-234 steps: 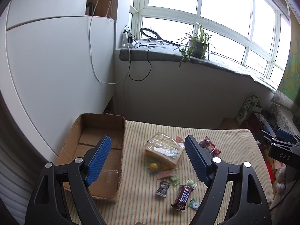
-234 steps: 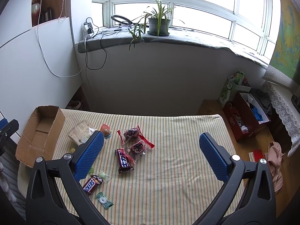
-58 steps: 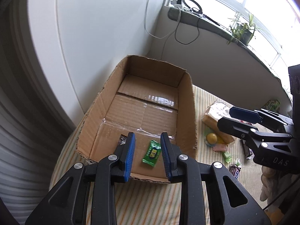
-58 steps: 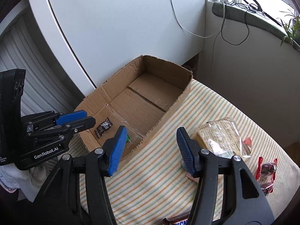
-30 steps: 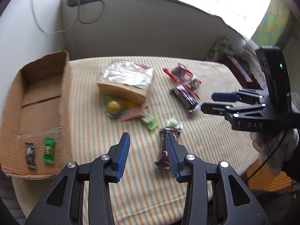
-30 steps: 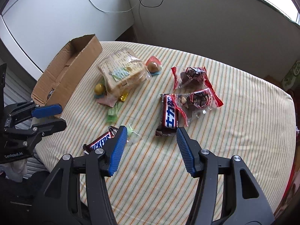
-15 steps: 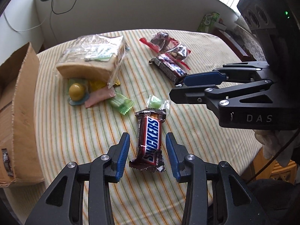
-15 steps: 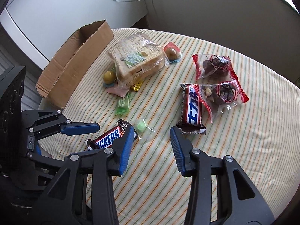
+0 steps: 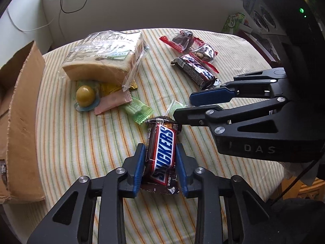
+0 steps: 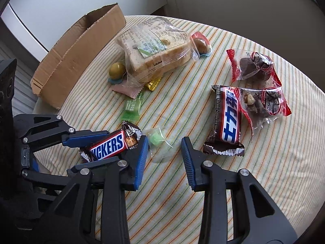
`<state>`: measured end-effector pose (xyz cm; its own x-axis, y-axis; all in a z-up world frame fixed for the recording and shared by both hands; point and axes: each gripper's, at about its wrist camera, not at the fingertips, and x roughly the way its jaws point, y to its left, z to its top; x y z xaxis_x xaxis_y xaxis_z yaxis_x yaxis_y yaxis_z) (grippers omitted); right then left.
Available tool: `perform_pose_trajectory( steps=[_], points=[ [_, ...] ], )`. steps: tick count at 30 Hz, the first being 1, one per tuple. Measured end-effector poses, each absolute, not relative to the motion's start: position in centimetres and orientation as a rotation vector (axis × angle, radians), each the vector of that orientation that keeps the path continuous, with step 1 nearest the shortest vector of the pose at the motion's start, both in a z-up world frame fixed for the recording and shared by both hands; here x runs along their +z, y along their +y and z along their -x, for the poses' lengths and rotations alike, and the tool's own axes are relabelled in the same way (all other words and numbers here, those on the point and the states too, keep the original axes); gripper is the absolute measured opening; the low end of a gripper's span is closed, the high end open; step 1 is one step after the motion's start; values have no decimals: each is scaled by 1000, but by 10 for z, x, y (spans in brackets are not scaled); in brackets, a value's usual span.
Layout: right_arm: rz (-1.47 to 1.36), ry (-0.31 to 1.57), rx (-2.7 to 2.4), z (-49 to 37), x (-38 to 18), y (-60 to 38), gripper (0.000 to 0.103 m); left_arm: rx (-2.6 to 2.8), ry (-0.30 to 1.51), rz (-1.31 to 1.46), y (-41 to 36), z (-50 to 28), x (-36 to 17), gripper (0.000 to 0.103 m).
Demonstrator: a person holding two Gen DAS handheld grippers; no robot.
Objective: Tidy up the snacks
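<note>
Left gripper (image 9: pixel 160 160) pinching the Snickers bar (image 9: pixel 162 152) low on the striped tablecloth (image 9: pixel 81 142), right gripper (image 10: pixel 164 152) spread around the small green candy (image 10: pixel 156 138) just beside it. Could easily slip out of that slick wrapper, or bump fingers, being so crowded. Still plenty scattered between here and the cardboard box (image 9: pixel 22 105): bread bag (image 9: pixel 105 59), green sachet (image 9: pixel 138 109).

Striped table cover (image 10: pixel 264 162) under cardboard box (image 10: pixel 81 46), bagged bread (image 10: pixel 154 48), Snickers bar (image 9: pixel 162 152), small sweets.

"SNICKERS" — bar (image 9: pixel 162 152); "DAS" — right claw (image 9: pixel 183 109)
</note>
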<state>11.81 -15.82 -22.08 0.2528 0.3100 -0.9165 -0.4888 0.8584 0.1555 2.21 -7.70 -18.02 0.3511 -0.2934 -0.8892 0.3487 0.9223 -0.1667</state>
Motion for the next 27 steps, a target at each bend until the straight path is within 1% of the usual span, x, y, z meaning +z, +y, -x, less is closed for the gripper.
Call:
perform_pose_trajectory(
  steps=[8, 10, 20, 27],
  points=[
    [255, 1181, 571, -119, -222, -143, 35, -413, 1139, -38, -67, -19, -179, 28],
    [287, 1175, 565, -118, -222, -138, 21, -415, 1138, -36, -66, -18, -179, 27],
    [227, 1178, 533, -118, -217, -157, 19, -433, 1136, -1, -64, -19, -176, 27],
    [170, 1156, 510, -117, -202, -179, 19, -427, 1125, 31, -58, -16, -170, 27]
  ],
)
